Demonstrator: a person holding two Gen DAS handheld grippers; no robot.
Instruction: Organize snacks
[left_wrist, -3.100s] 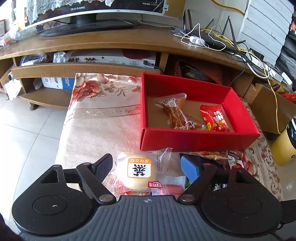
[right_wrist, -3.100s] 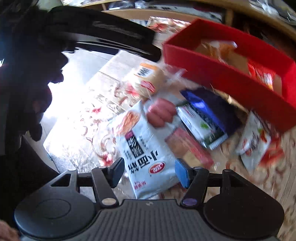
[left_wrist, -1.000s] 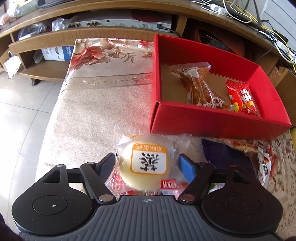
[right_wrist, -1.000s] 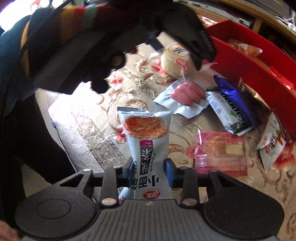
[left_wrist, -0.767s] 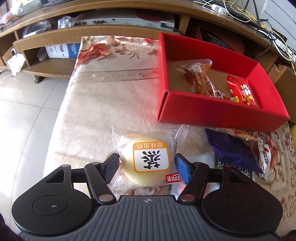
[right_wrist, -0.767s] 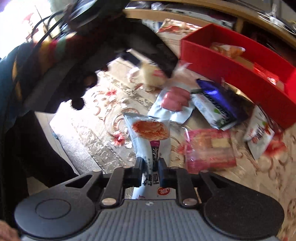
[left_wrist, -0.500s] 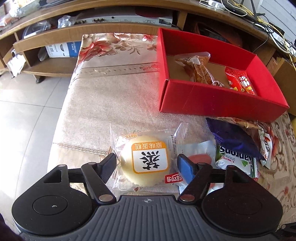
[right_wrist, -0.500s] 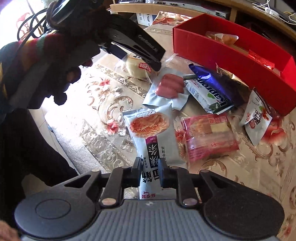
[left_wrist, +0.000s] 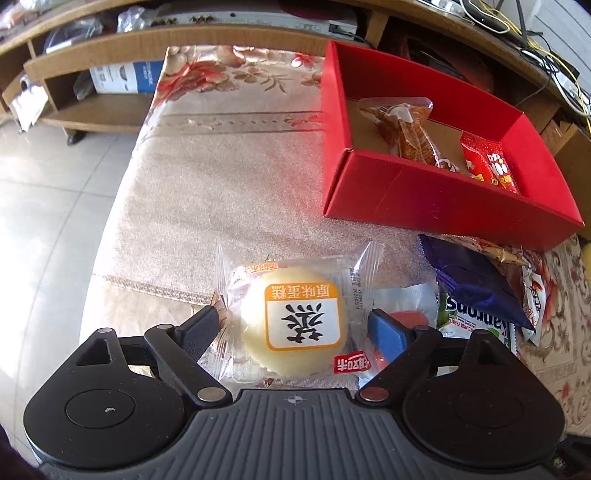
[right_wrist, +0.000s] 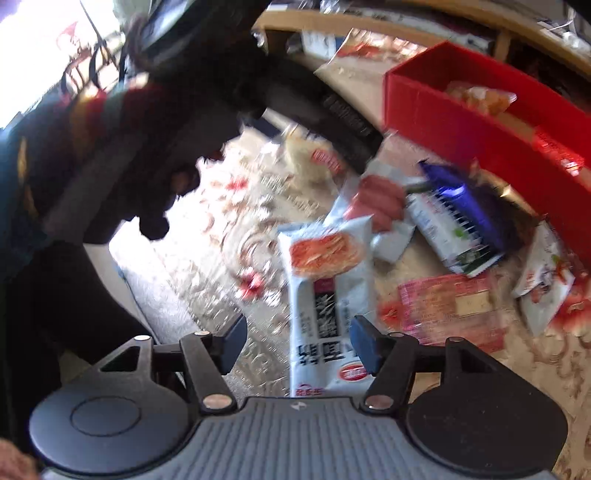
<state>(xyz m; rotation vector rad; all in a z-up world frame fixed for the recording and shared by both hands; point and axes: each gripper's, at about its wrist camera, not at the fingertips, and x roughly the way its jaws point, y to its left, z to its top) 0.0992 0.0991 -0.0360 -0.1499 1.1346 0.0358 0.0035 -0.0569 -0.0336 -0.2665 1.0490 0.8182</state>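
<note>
Left gripper (left_wrist: 293, 326), jaws just widened and clear of the wrapper, straddles the round cake packet (left_wrist: 295, 317) at lower centre; red box (left_wrist: 443, 199) lies upper right of it. Right gripper (right_wrist: 297, 345) has just been opening, noodle packet (right_wrist: 328, 295) loose between its jaws, long axis running up-frame, box at upper right.

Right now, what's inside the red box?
In the red box lie a clear brown snack pack and a red packet; its near wall hides their lower ends.
</note>
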